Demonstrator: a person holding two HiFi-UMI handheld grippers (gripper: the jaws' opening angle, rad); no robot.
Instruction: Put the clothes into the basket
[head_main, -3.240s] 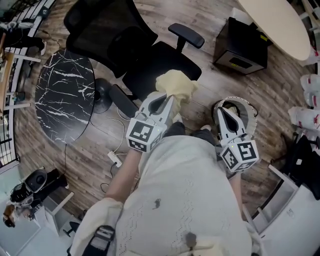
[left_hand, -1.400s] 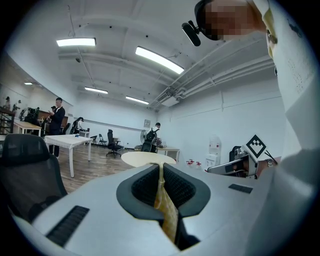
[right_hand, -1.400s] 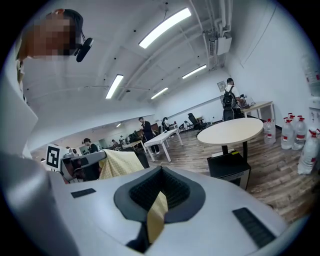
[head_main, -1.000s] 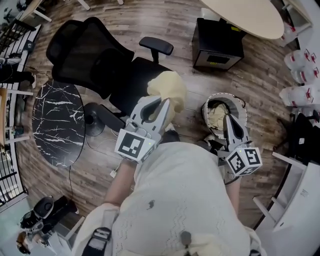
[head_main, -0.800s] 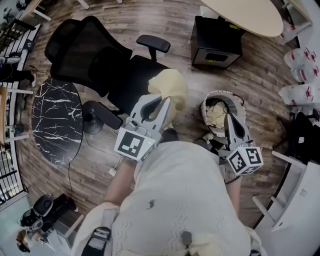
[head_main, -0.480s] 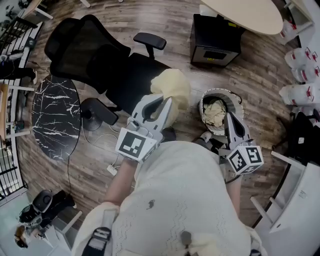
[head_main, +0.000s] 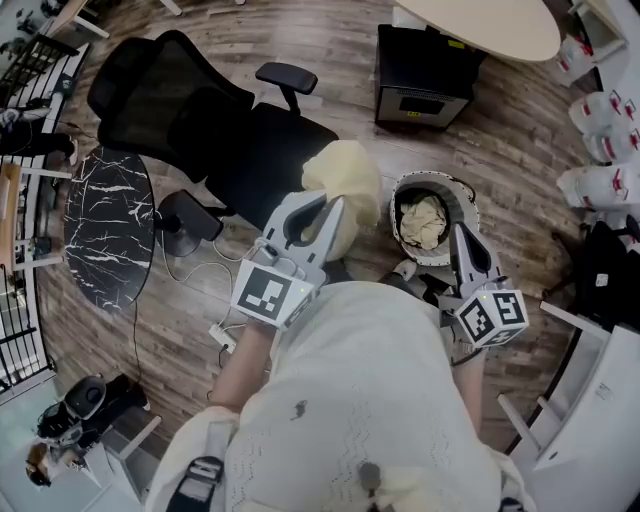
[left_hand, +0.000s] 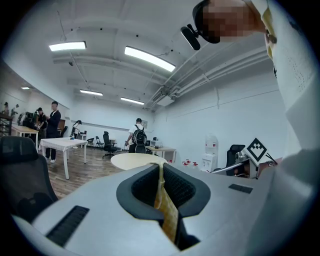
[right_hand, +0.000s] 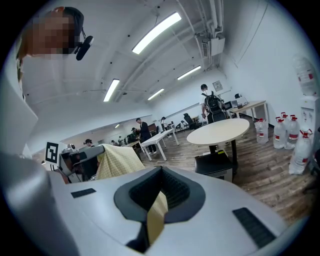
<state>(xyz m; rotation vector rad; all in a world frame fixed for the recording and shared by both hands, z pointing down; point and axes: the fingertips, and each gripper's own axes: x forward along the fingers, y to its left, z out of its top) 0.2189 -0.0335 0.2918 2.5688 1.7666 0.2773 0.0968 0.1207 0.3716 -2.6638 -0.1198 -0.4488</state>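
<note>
A pale yellow garment (head_main: 345, 175) hangs bunched from my left gripper (head_main: 333, 205), whose jaws are shut on it; in the left gripper view a yellow strip of it (left_hand: 167, 210) is clamped at the tips (left_hand: 161, 167). The round basket (head_main: 400, 192), with cream clothes (head_main: 425, 220) inside, hangs just ahead of my right gripper (head_main: 460, 233) and travels with it. A cream strip (right_hand: 155, 215) is pinched in the right gripper (right_hand: 160, 175). The right gripper view also shows the garment (right_hand: 117, 162) draped over the left gripper (right_hand: 75, 155).
A black office chair (head_main: 230, 120) stands to the left of the garment, beside a round black marble table (head_main: 105, 230). A black box (head_main: 425, 75) sits under a beige round table (head_main: 480, 20). Water bottles (head_main: 600, 120) line the right. Cables (head_main: 225, 335) lie on the floor.
Both grippers have kept their holds while travelling over the wooden floor. The basket now hangs further ahead of the right gripper and shows more of its inside. The chair has slid left in view.
</note>
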